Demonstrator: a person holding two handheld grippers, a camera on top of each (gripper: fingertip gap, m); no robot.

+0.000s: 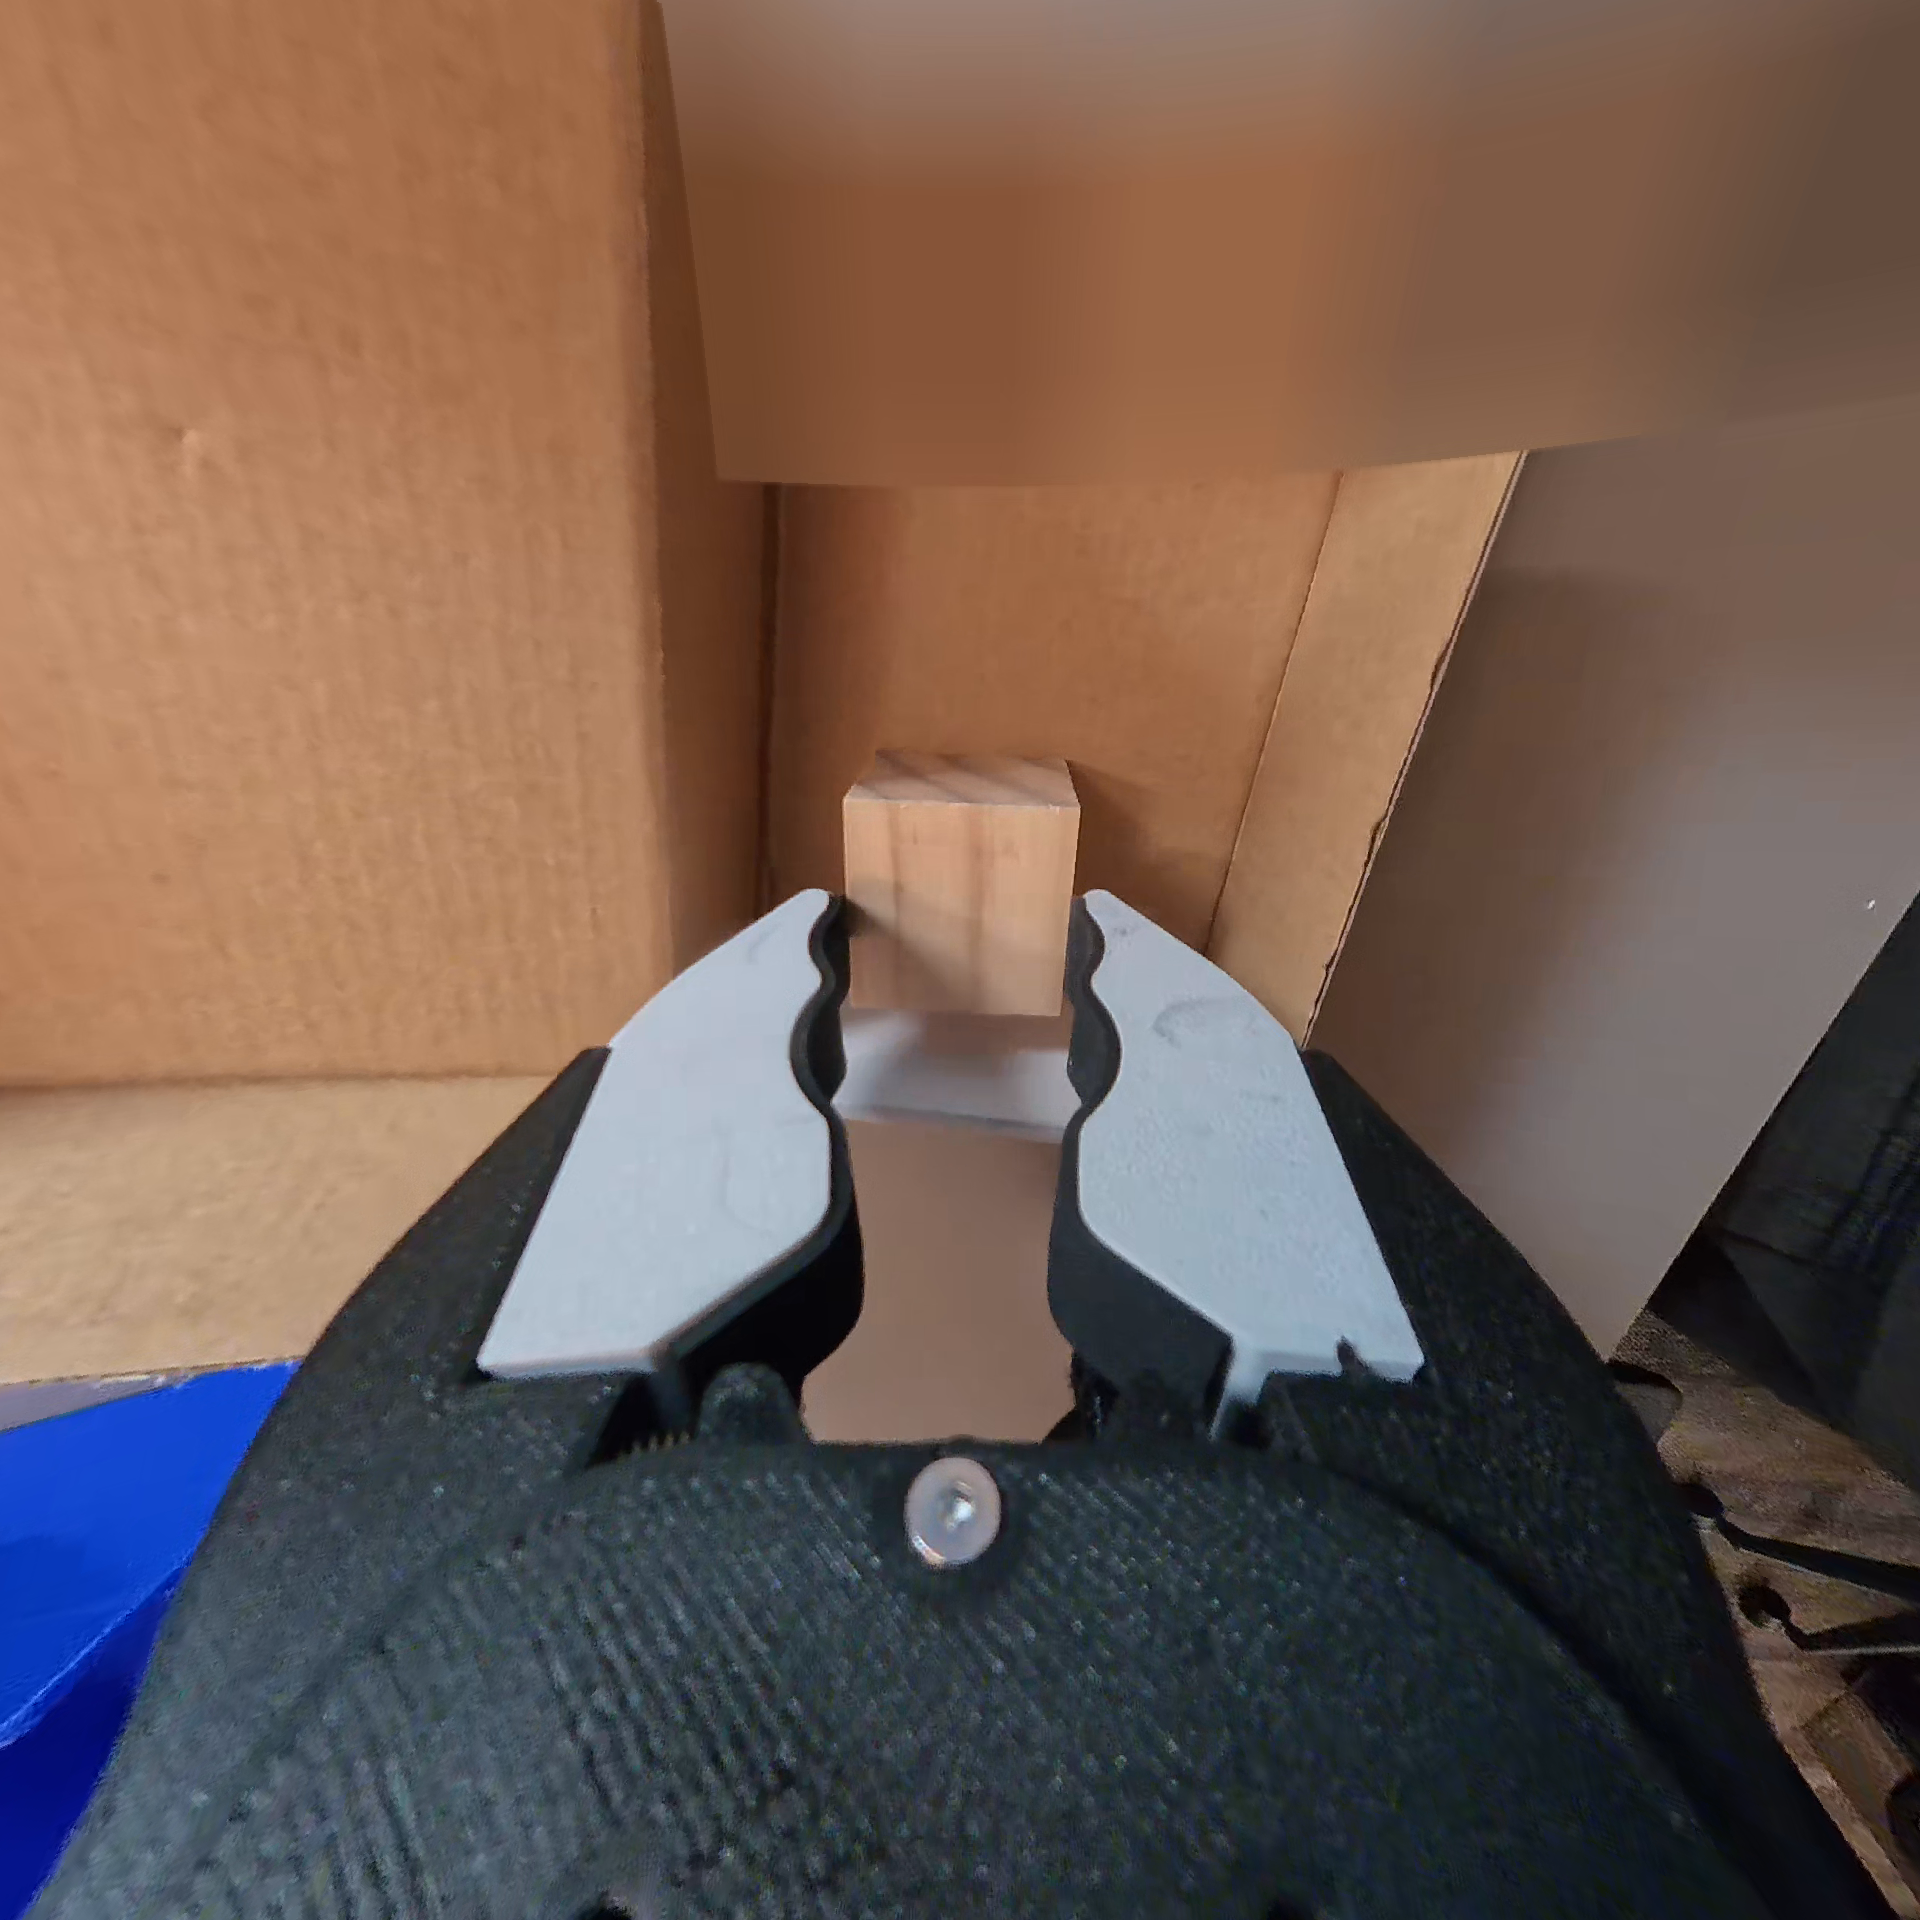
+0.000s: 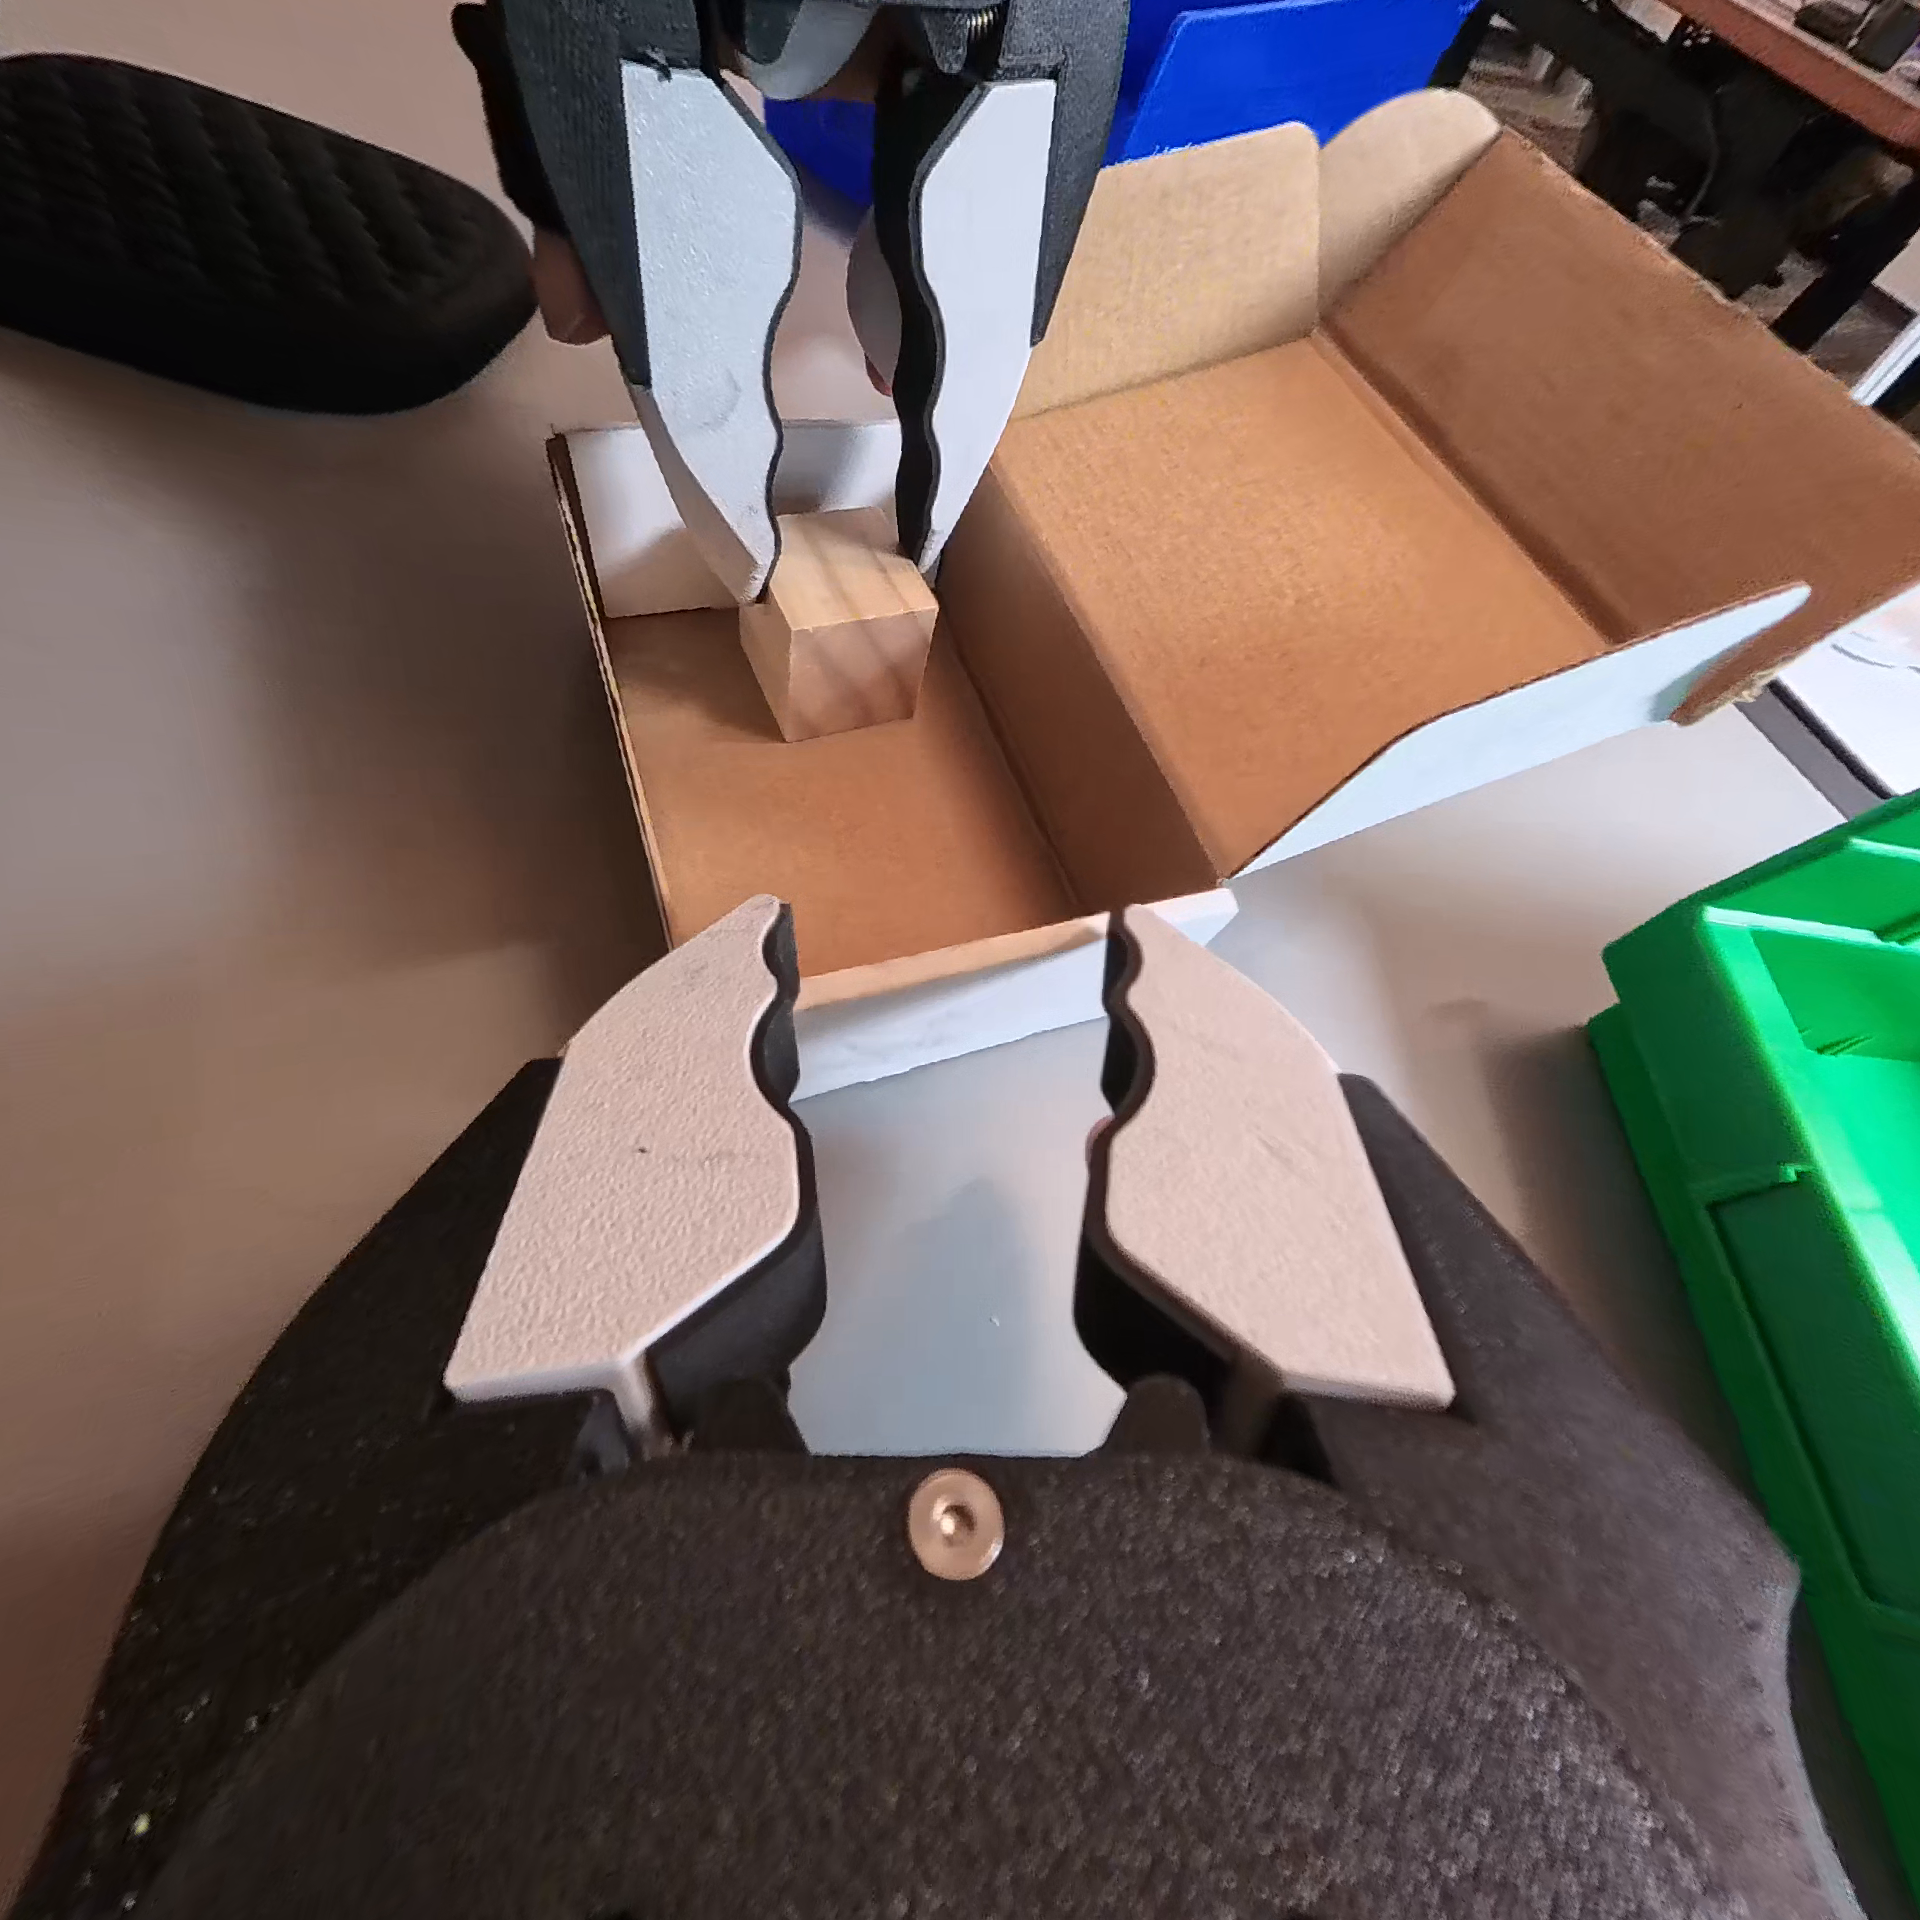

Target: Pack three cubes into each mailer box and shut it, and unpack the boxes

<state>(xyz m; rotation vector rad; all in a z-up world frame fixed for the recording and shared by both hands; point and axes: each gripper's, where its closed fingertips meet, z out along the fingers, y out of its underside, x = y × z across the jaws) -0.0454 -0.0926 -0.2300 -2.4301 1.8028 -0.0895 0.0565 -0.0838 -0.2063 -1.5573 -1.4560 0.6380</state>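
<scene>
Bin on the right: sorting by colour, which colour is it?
Green bin, clearest in right wrist view.

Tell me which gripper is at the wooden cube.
The left gripper: its fingers straddle the wooden cube inside the mailer box. The right gripper is open, outside the box.

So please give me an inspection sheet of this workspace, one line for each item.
Surface: pale table, bare near the box.
Job's things: open mailer box; one wooden cube on its floor.
Clutter: green bin on the right, blue bin behind the box.
Grippers: left tool straddles the cube, fingertips at its sides, grip not confirmed; right tool open, empty, at the box's near wall.
Cables: nothing seen.
Surroundings: black chair seat at the left.
</scene>
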